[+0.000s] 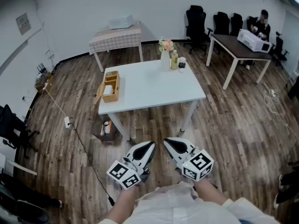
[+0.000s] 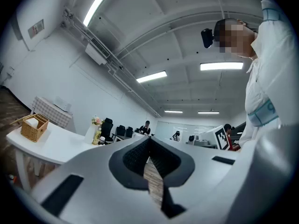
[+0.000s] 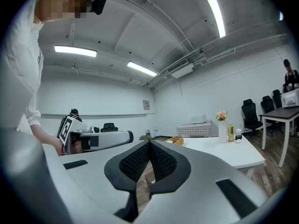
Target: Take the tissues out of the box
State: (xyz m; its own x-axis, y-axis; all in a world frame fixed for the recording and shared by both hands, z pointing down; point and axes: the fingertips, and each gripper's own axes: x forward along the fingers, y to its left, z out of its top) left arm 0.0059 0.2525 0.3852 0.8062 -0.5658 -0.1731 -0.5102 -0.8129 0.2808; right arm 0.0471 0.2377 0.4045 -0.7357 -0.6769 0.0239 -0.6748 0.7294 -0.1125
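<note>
The tissue box is a wicker basket with white tissues in it, on the left edge of the white table. Both grippers hang low in front of the person, well short of the table and over the wood floor. My left gripper is shut and holds nothing; my right gripper beside it is also shut and holds nothing. The left gripper view has the basket far off at the left, past its closed jaws. In the right gripper view the basket lies beyond the closed jaws.
A flower vase, a yellow bottle and a small jar stand at the table's far edge. A checked-cloth table is behind, a brown desk with a seated person at right. A cable crosses the floor at left.
</note>
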